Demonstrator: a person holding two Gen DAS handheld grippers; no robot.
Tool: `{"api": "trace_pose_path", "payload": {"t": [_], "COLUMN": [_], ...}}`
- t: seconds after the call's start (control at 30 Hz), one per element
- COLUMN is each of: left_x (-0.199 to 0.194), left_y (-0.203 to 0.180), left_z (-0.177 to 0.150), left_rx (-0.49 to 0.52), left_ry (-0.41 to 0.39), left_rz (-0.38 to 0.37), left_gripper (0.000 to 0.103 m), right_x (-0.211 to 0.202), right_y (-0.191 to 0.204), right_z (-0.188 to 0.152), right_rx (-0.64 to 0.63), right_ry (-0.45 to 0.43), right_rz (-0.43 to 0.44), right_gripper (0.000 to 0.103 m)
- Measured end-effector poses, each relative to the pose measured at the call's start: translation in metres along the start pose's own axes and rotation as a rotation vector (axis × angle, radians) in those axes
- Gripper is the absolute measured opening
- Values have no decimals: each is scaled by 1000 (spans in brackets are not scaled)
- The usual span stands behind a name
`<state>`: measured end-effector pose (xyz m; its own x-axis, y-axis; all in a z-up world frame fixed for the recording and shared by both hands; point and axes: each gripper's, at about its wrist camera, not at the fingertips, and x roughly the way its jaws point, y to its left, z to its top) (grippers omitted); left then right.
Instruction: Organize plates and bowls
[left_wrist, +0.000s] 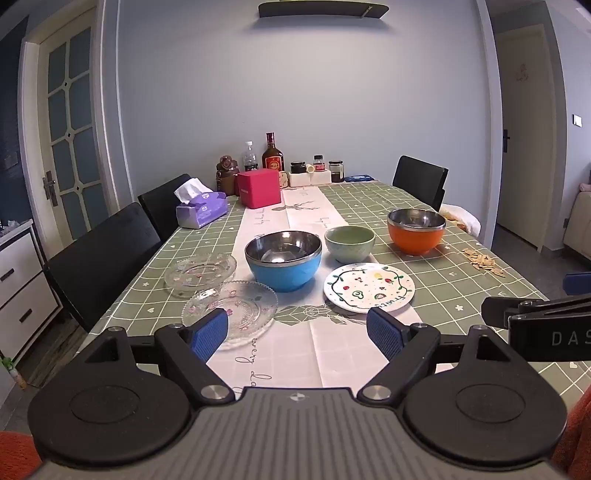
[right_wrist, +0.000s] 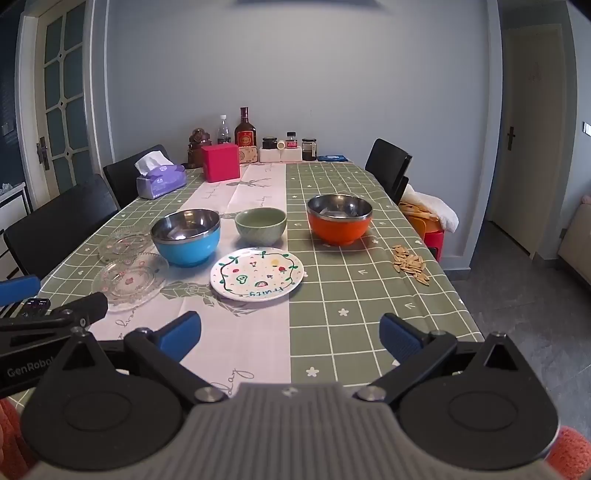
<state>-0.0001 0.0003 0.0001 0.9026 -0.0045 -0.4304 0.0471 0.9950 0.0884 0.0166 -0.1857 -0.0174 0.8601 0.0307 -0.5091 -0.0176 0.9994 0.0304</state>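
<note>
On the green checked table (left_wrist: 461, 266) stand a blue steel-lined bowl (left_wrist: 283, 260), a small green bowl (left_wrist: 349, 243) and an orange steel-lined bowl (left_wrist: 416, 230). A white painted plate (left_wrist: 369, 287) lies in front of the green bowl. Two clear glass plates (left_wrist: 231, 312) (left_wrist: 200, 271) lie to the left. My left gripper (left_wrist: 297, 334) hovers open above the near table edge, holding nothing. My right gripper (right_wrist: 290, 338) is open and empty too, short of the white plate (right_wrist: 257, 273), with the blue bowl (right_wrist: 185, 236), green bowl (right_wrist: 261, 225) and orange bowl (right_wrist: 340, 218) beyond.
A purple tissue box (left_wrist: 201, 210), a red box (left_wrist: 258, 188) and several bottles and jars (left_wrist: 273, 155) stand at the far end. Loose seeds (right_wrist: 410, 267) lie near the right edge. Black chairs (left_wrist: 107, 254) line the left side, one (left_wrist: 419, 177) at far right.
</note>
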Motion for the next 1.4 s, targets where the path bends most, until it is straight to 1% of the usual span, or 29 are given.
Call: {"api": "trace_pose_path", "payload": {"t": [0.17,0.23,0.27,0.3,0.57,1.17,1.4], "left_x": [0,7,7,7,5,6,9], "left_y": [2,6,8,2,0,0,1], "left_z": [-1,-6,-6,-4,-4,-4,-7], "left_rx": [-1,-3,-4,5,11,7,5], "left_ry": [4,5,4,12,18,20,28], "left_rz": [-3,-3,-4,4,9,10,10], "left_gripper": [99,99,99,99,99,99,99], "right_x": [1,-1,3,0,5,5,11], "right_y": [0,0,2,3,3,4,4], "right_z": [0,-1,-8,-9,-2,-2,-3], "right_rx": [4,3,1,0,0,1,5], "right_ry": [-7,-13,-1,-4,17,32,44], "right_rz": [4,3,0,-1,7,3,-2], "right_gripper": [100,100,100,100,100,100,100]}}
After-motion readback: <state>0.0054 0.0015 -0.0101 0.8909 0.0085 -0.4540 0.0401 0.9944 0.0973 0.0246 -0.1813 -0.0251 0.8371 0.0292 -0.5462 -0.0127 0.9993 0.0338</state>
